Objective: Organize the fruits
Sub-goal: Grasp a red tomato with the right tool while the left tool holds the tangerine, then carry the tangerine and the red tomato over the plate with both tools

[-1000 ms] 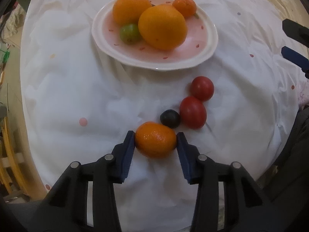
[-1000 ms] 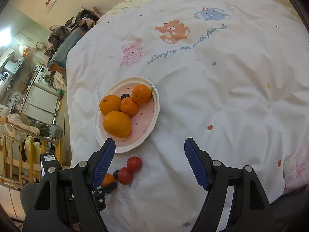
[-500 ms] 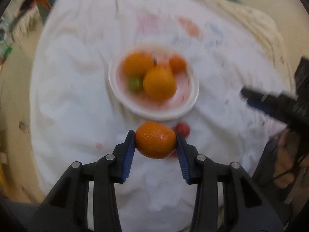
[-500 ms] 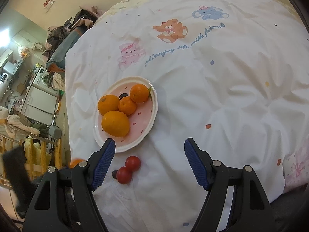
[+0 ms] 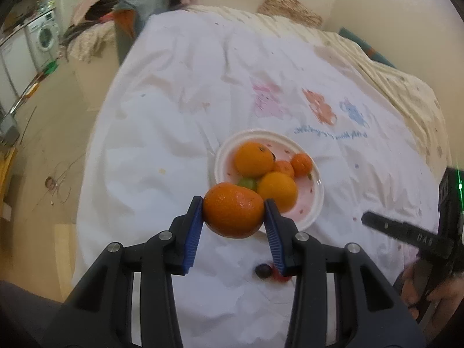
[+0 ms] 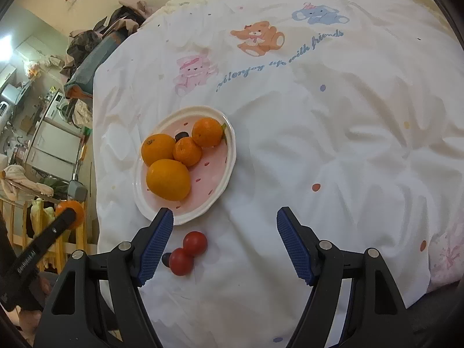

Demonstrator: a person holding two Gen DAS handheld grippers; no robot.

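A cluttered room lay behind it all, with a washing machine [image 5: 43, 33] off at the far left and heaped clothes [image 6: 95, 37] beyond the bed, and across the middle spread the big white bedsheet [image 6: 333, 150], printed with cartoon bears and blue script. On it, a little left of centre, sat the pink-and-white plate [image 6: 223, 171], and what a load it carried: two large oranges side by side at its left, the near orange [image 6: 168, 179] and the far orange [image 6: 158, 149], then two smaller mandarins [image 6: 206, 132] touching them on the right, a green fruit [image 5: 248, 183] tucked among them and a small dark fruit [image 6: 181, 136] at the far side. Up in the air over the near rim of the plate was the left gripper [image 5: 233, 214], blue pads clamped on either side of a mandarin [image 5: 233, 213], held clear of the sheet. The right gripper [image 6: 224, 245] hung over the near part of the sheet with its jaws standing wide and nothing between them. Just near of the plate, on the cloth, two red tomatoes [image 6: 187, 250] lay touching each other, and a little dark grape [image 6: 166, 259] sat right against the nearer one, on its left.
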